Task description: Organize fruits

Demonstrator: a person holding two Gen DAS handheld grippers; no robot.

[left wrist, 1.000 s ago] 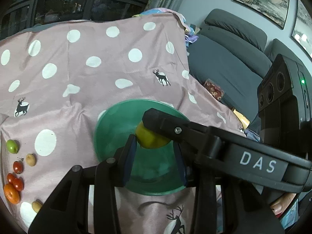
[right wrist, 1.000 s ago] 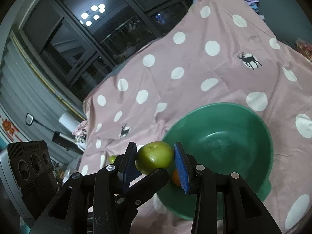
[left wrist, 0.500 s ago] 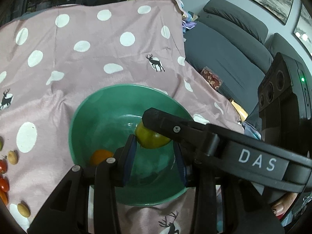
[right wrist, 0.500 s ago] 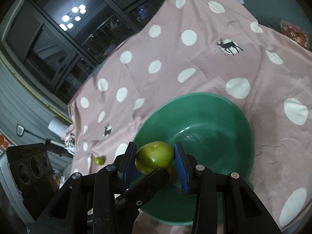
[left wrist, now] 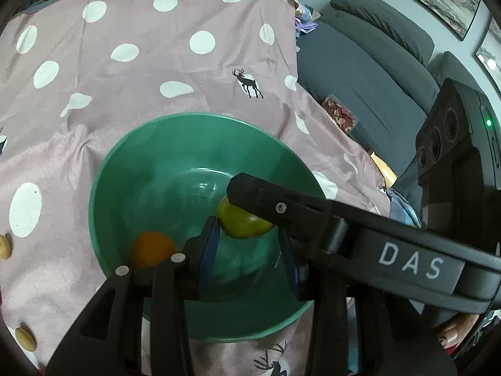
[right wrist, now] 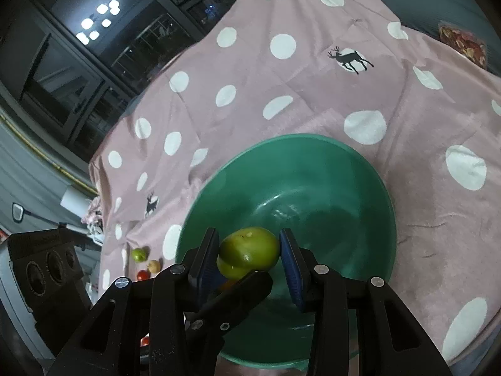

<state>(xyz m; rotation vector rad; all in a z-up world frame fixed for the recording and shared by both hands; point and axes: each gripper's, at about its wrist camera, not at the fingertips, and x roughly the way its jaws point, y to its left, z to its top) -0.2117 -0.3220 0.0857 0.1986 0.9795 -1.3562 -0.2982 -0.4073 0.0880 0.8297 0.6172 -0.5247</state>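
One green fruit (right wrist: pixel 249 249) hangs over the inside of a green bowl (right wrist: pixel 313 139), and both grippers pinch it. In the right wrist view my right gripper (right wrist: pixel 249 250) is shut on it, blue pads against both sides, and a finger of the left gripper (right wrist: pixel 231 297) crosses underneath. The left wrist view shows the same green fruit (left wrist: pixel 242 222) at the tips of my left gripper (left wrist: pixel 247 238), shut on it; the right gripper's finger (left wrist: pixel 313 216) lies across it and hides one pad. An orange fruit (left wrist: pixel 152 249) lies in the bowl (left wrist: pixel 125 156).
The bowl sits on a pink dotted cloth (left wrist: pixel 156 72). Small fruits lie on the cloth to the left: a green one (right wrist: pixel 139 253), a tan one (right wrist: pixel 153 264), a red one (right wrist: pixel 143 275). A grey sofa (left wrist: pixel 360 47) with a snack packet (left wrist: pixel 339 116) borders the right.
Both grippers have come down together over the bowl with the green fruit still held. The bowl looks larger and nearer, and the orange fruit inside it has come into view.
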